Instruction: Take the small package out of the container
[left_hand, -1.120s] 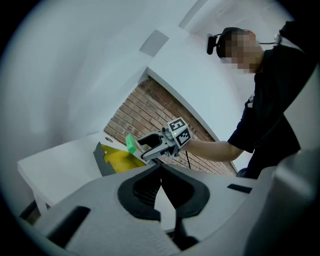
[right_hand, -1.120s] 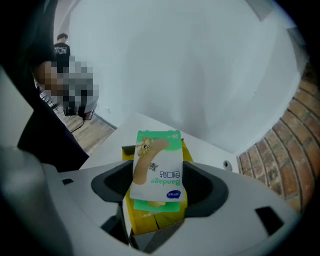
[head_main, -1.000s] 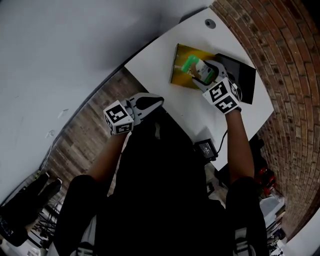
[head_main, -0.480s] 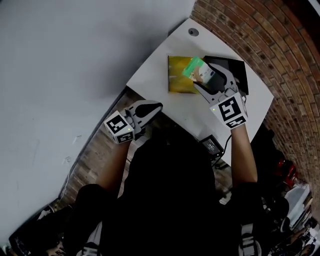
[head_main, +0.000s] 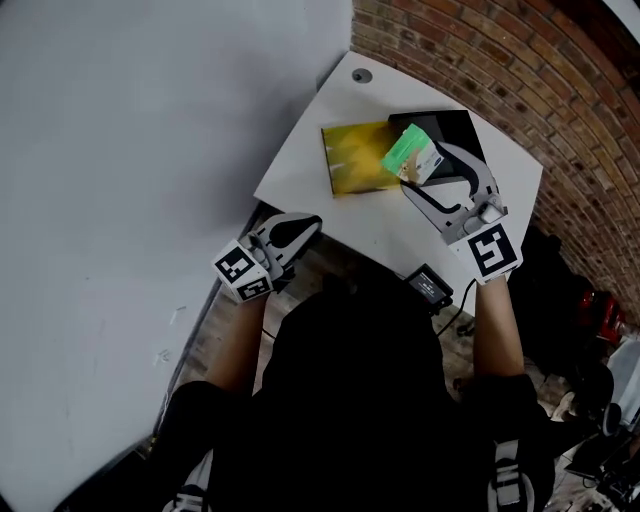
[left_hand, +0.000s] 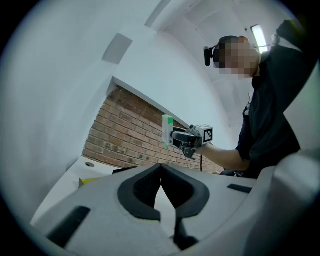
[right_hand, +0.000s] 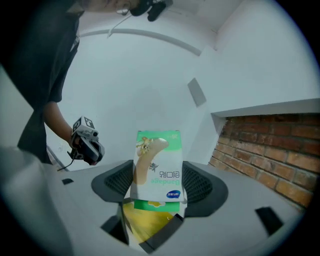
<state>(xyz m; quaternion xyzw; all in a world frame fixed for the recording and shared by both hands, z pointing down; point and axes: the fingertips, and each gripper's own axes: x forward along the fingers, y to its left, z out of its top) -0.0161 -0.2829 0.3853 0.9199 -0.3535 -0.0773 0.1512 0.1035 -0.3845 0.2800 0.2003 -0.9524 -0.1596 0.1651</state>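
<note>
Small package (head_main: 410, 155) lifted clear of yellow container (head_main: 350, 160), right tool (head_main: 428, 168) clenched on it.

Item: green-and-white bandage box, gripped by both side faces between the right tool's pads, printed face toward that tool's camera and upside down. A second ago it sat low at the container with the tool reaching in; it now hangs in the air over the container's right edge, free of the white table (head_main: 310, 140). Container lies flat on the table, just beside a black flat item (head_main: 455, 125). Left tool (head_main: 305, 225) remains closed on nothing, its pad tips touching, off the table's near edge and a little higher than before. Black adapter (head_main: 430, 285) lies at the near edge.
</note>
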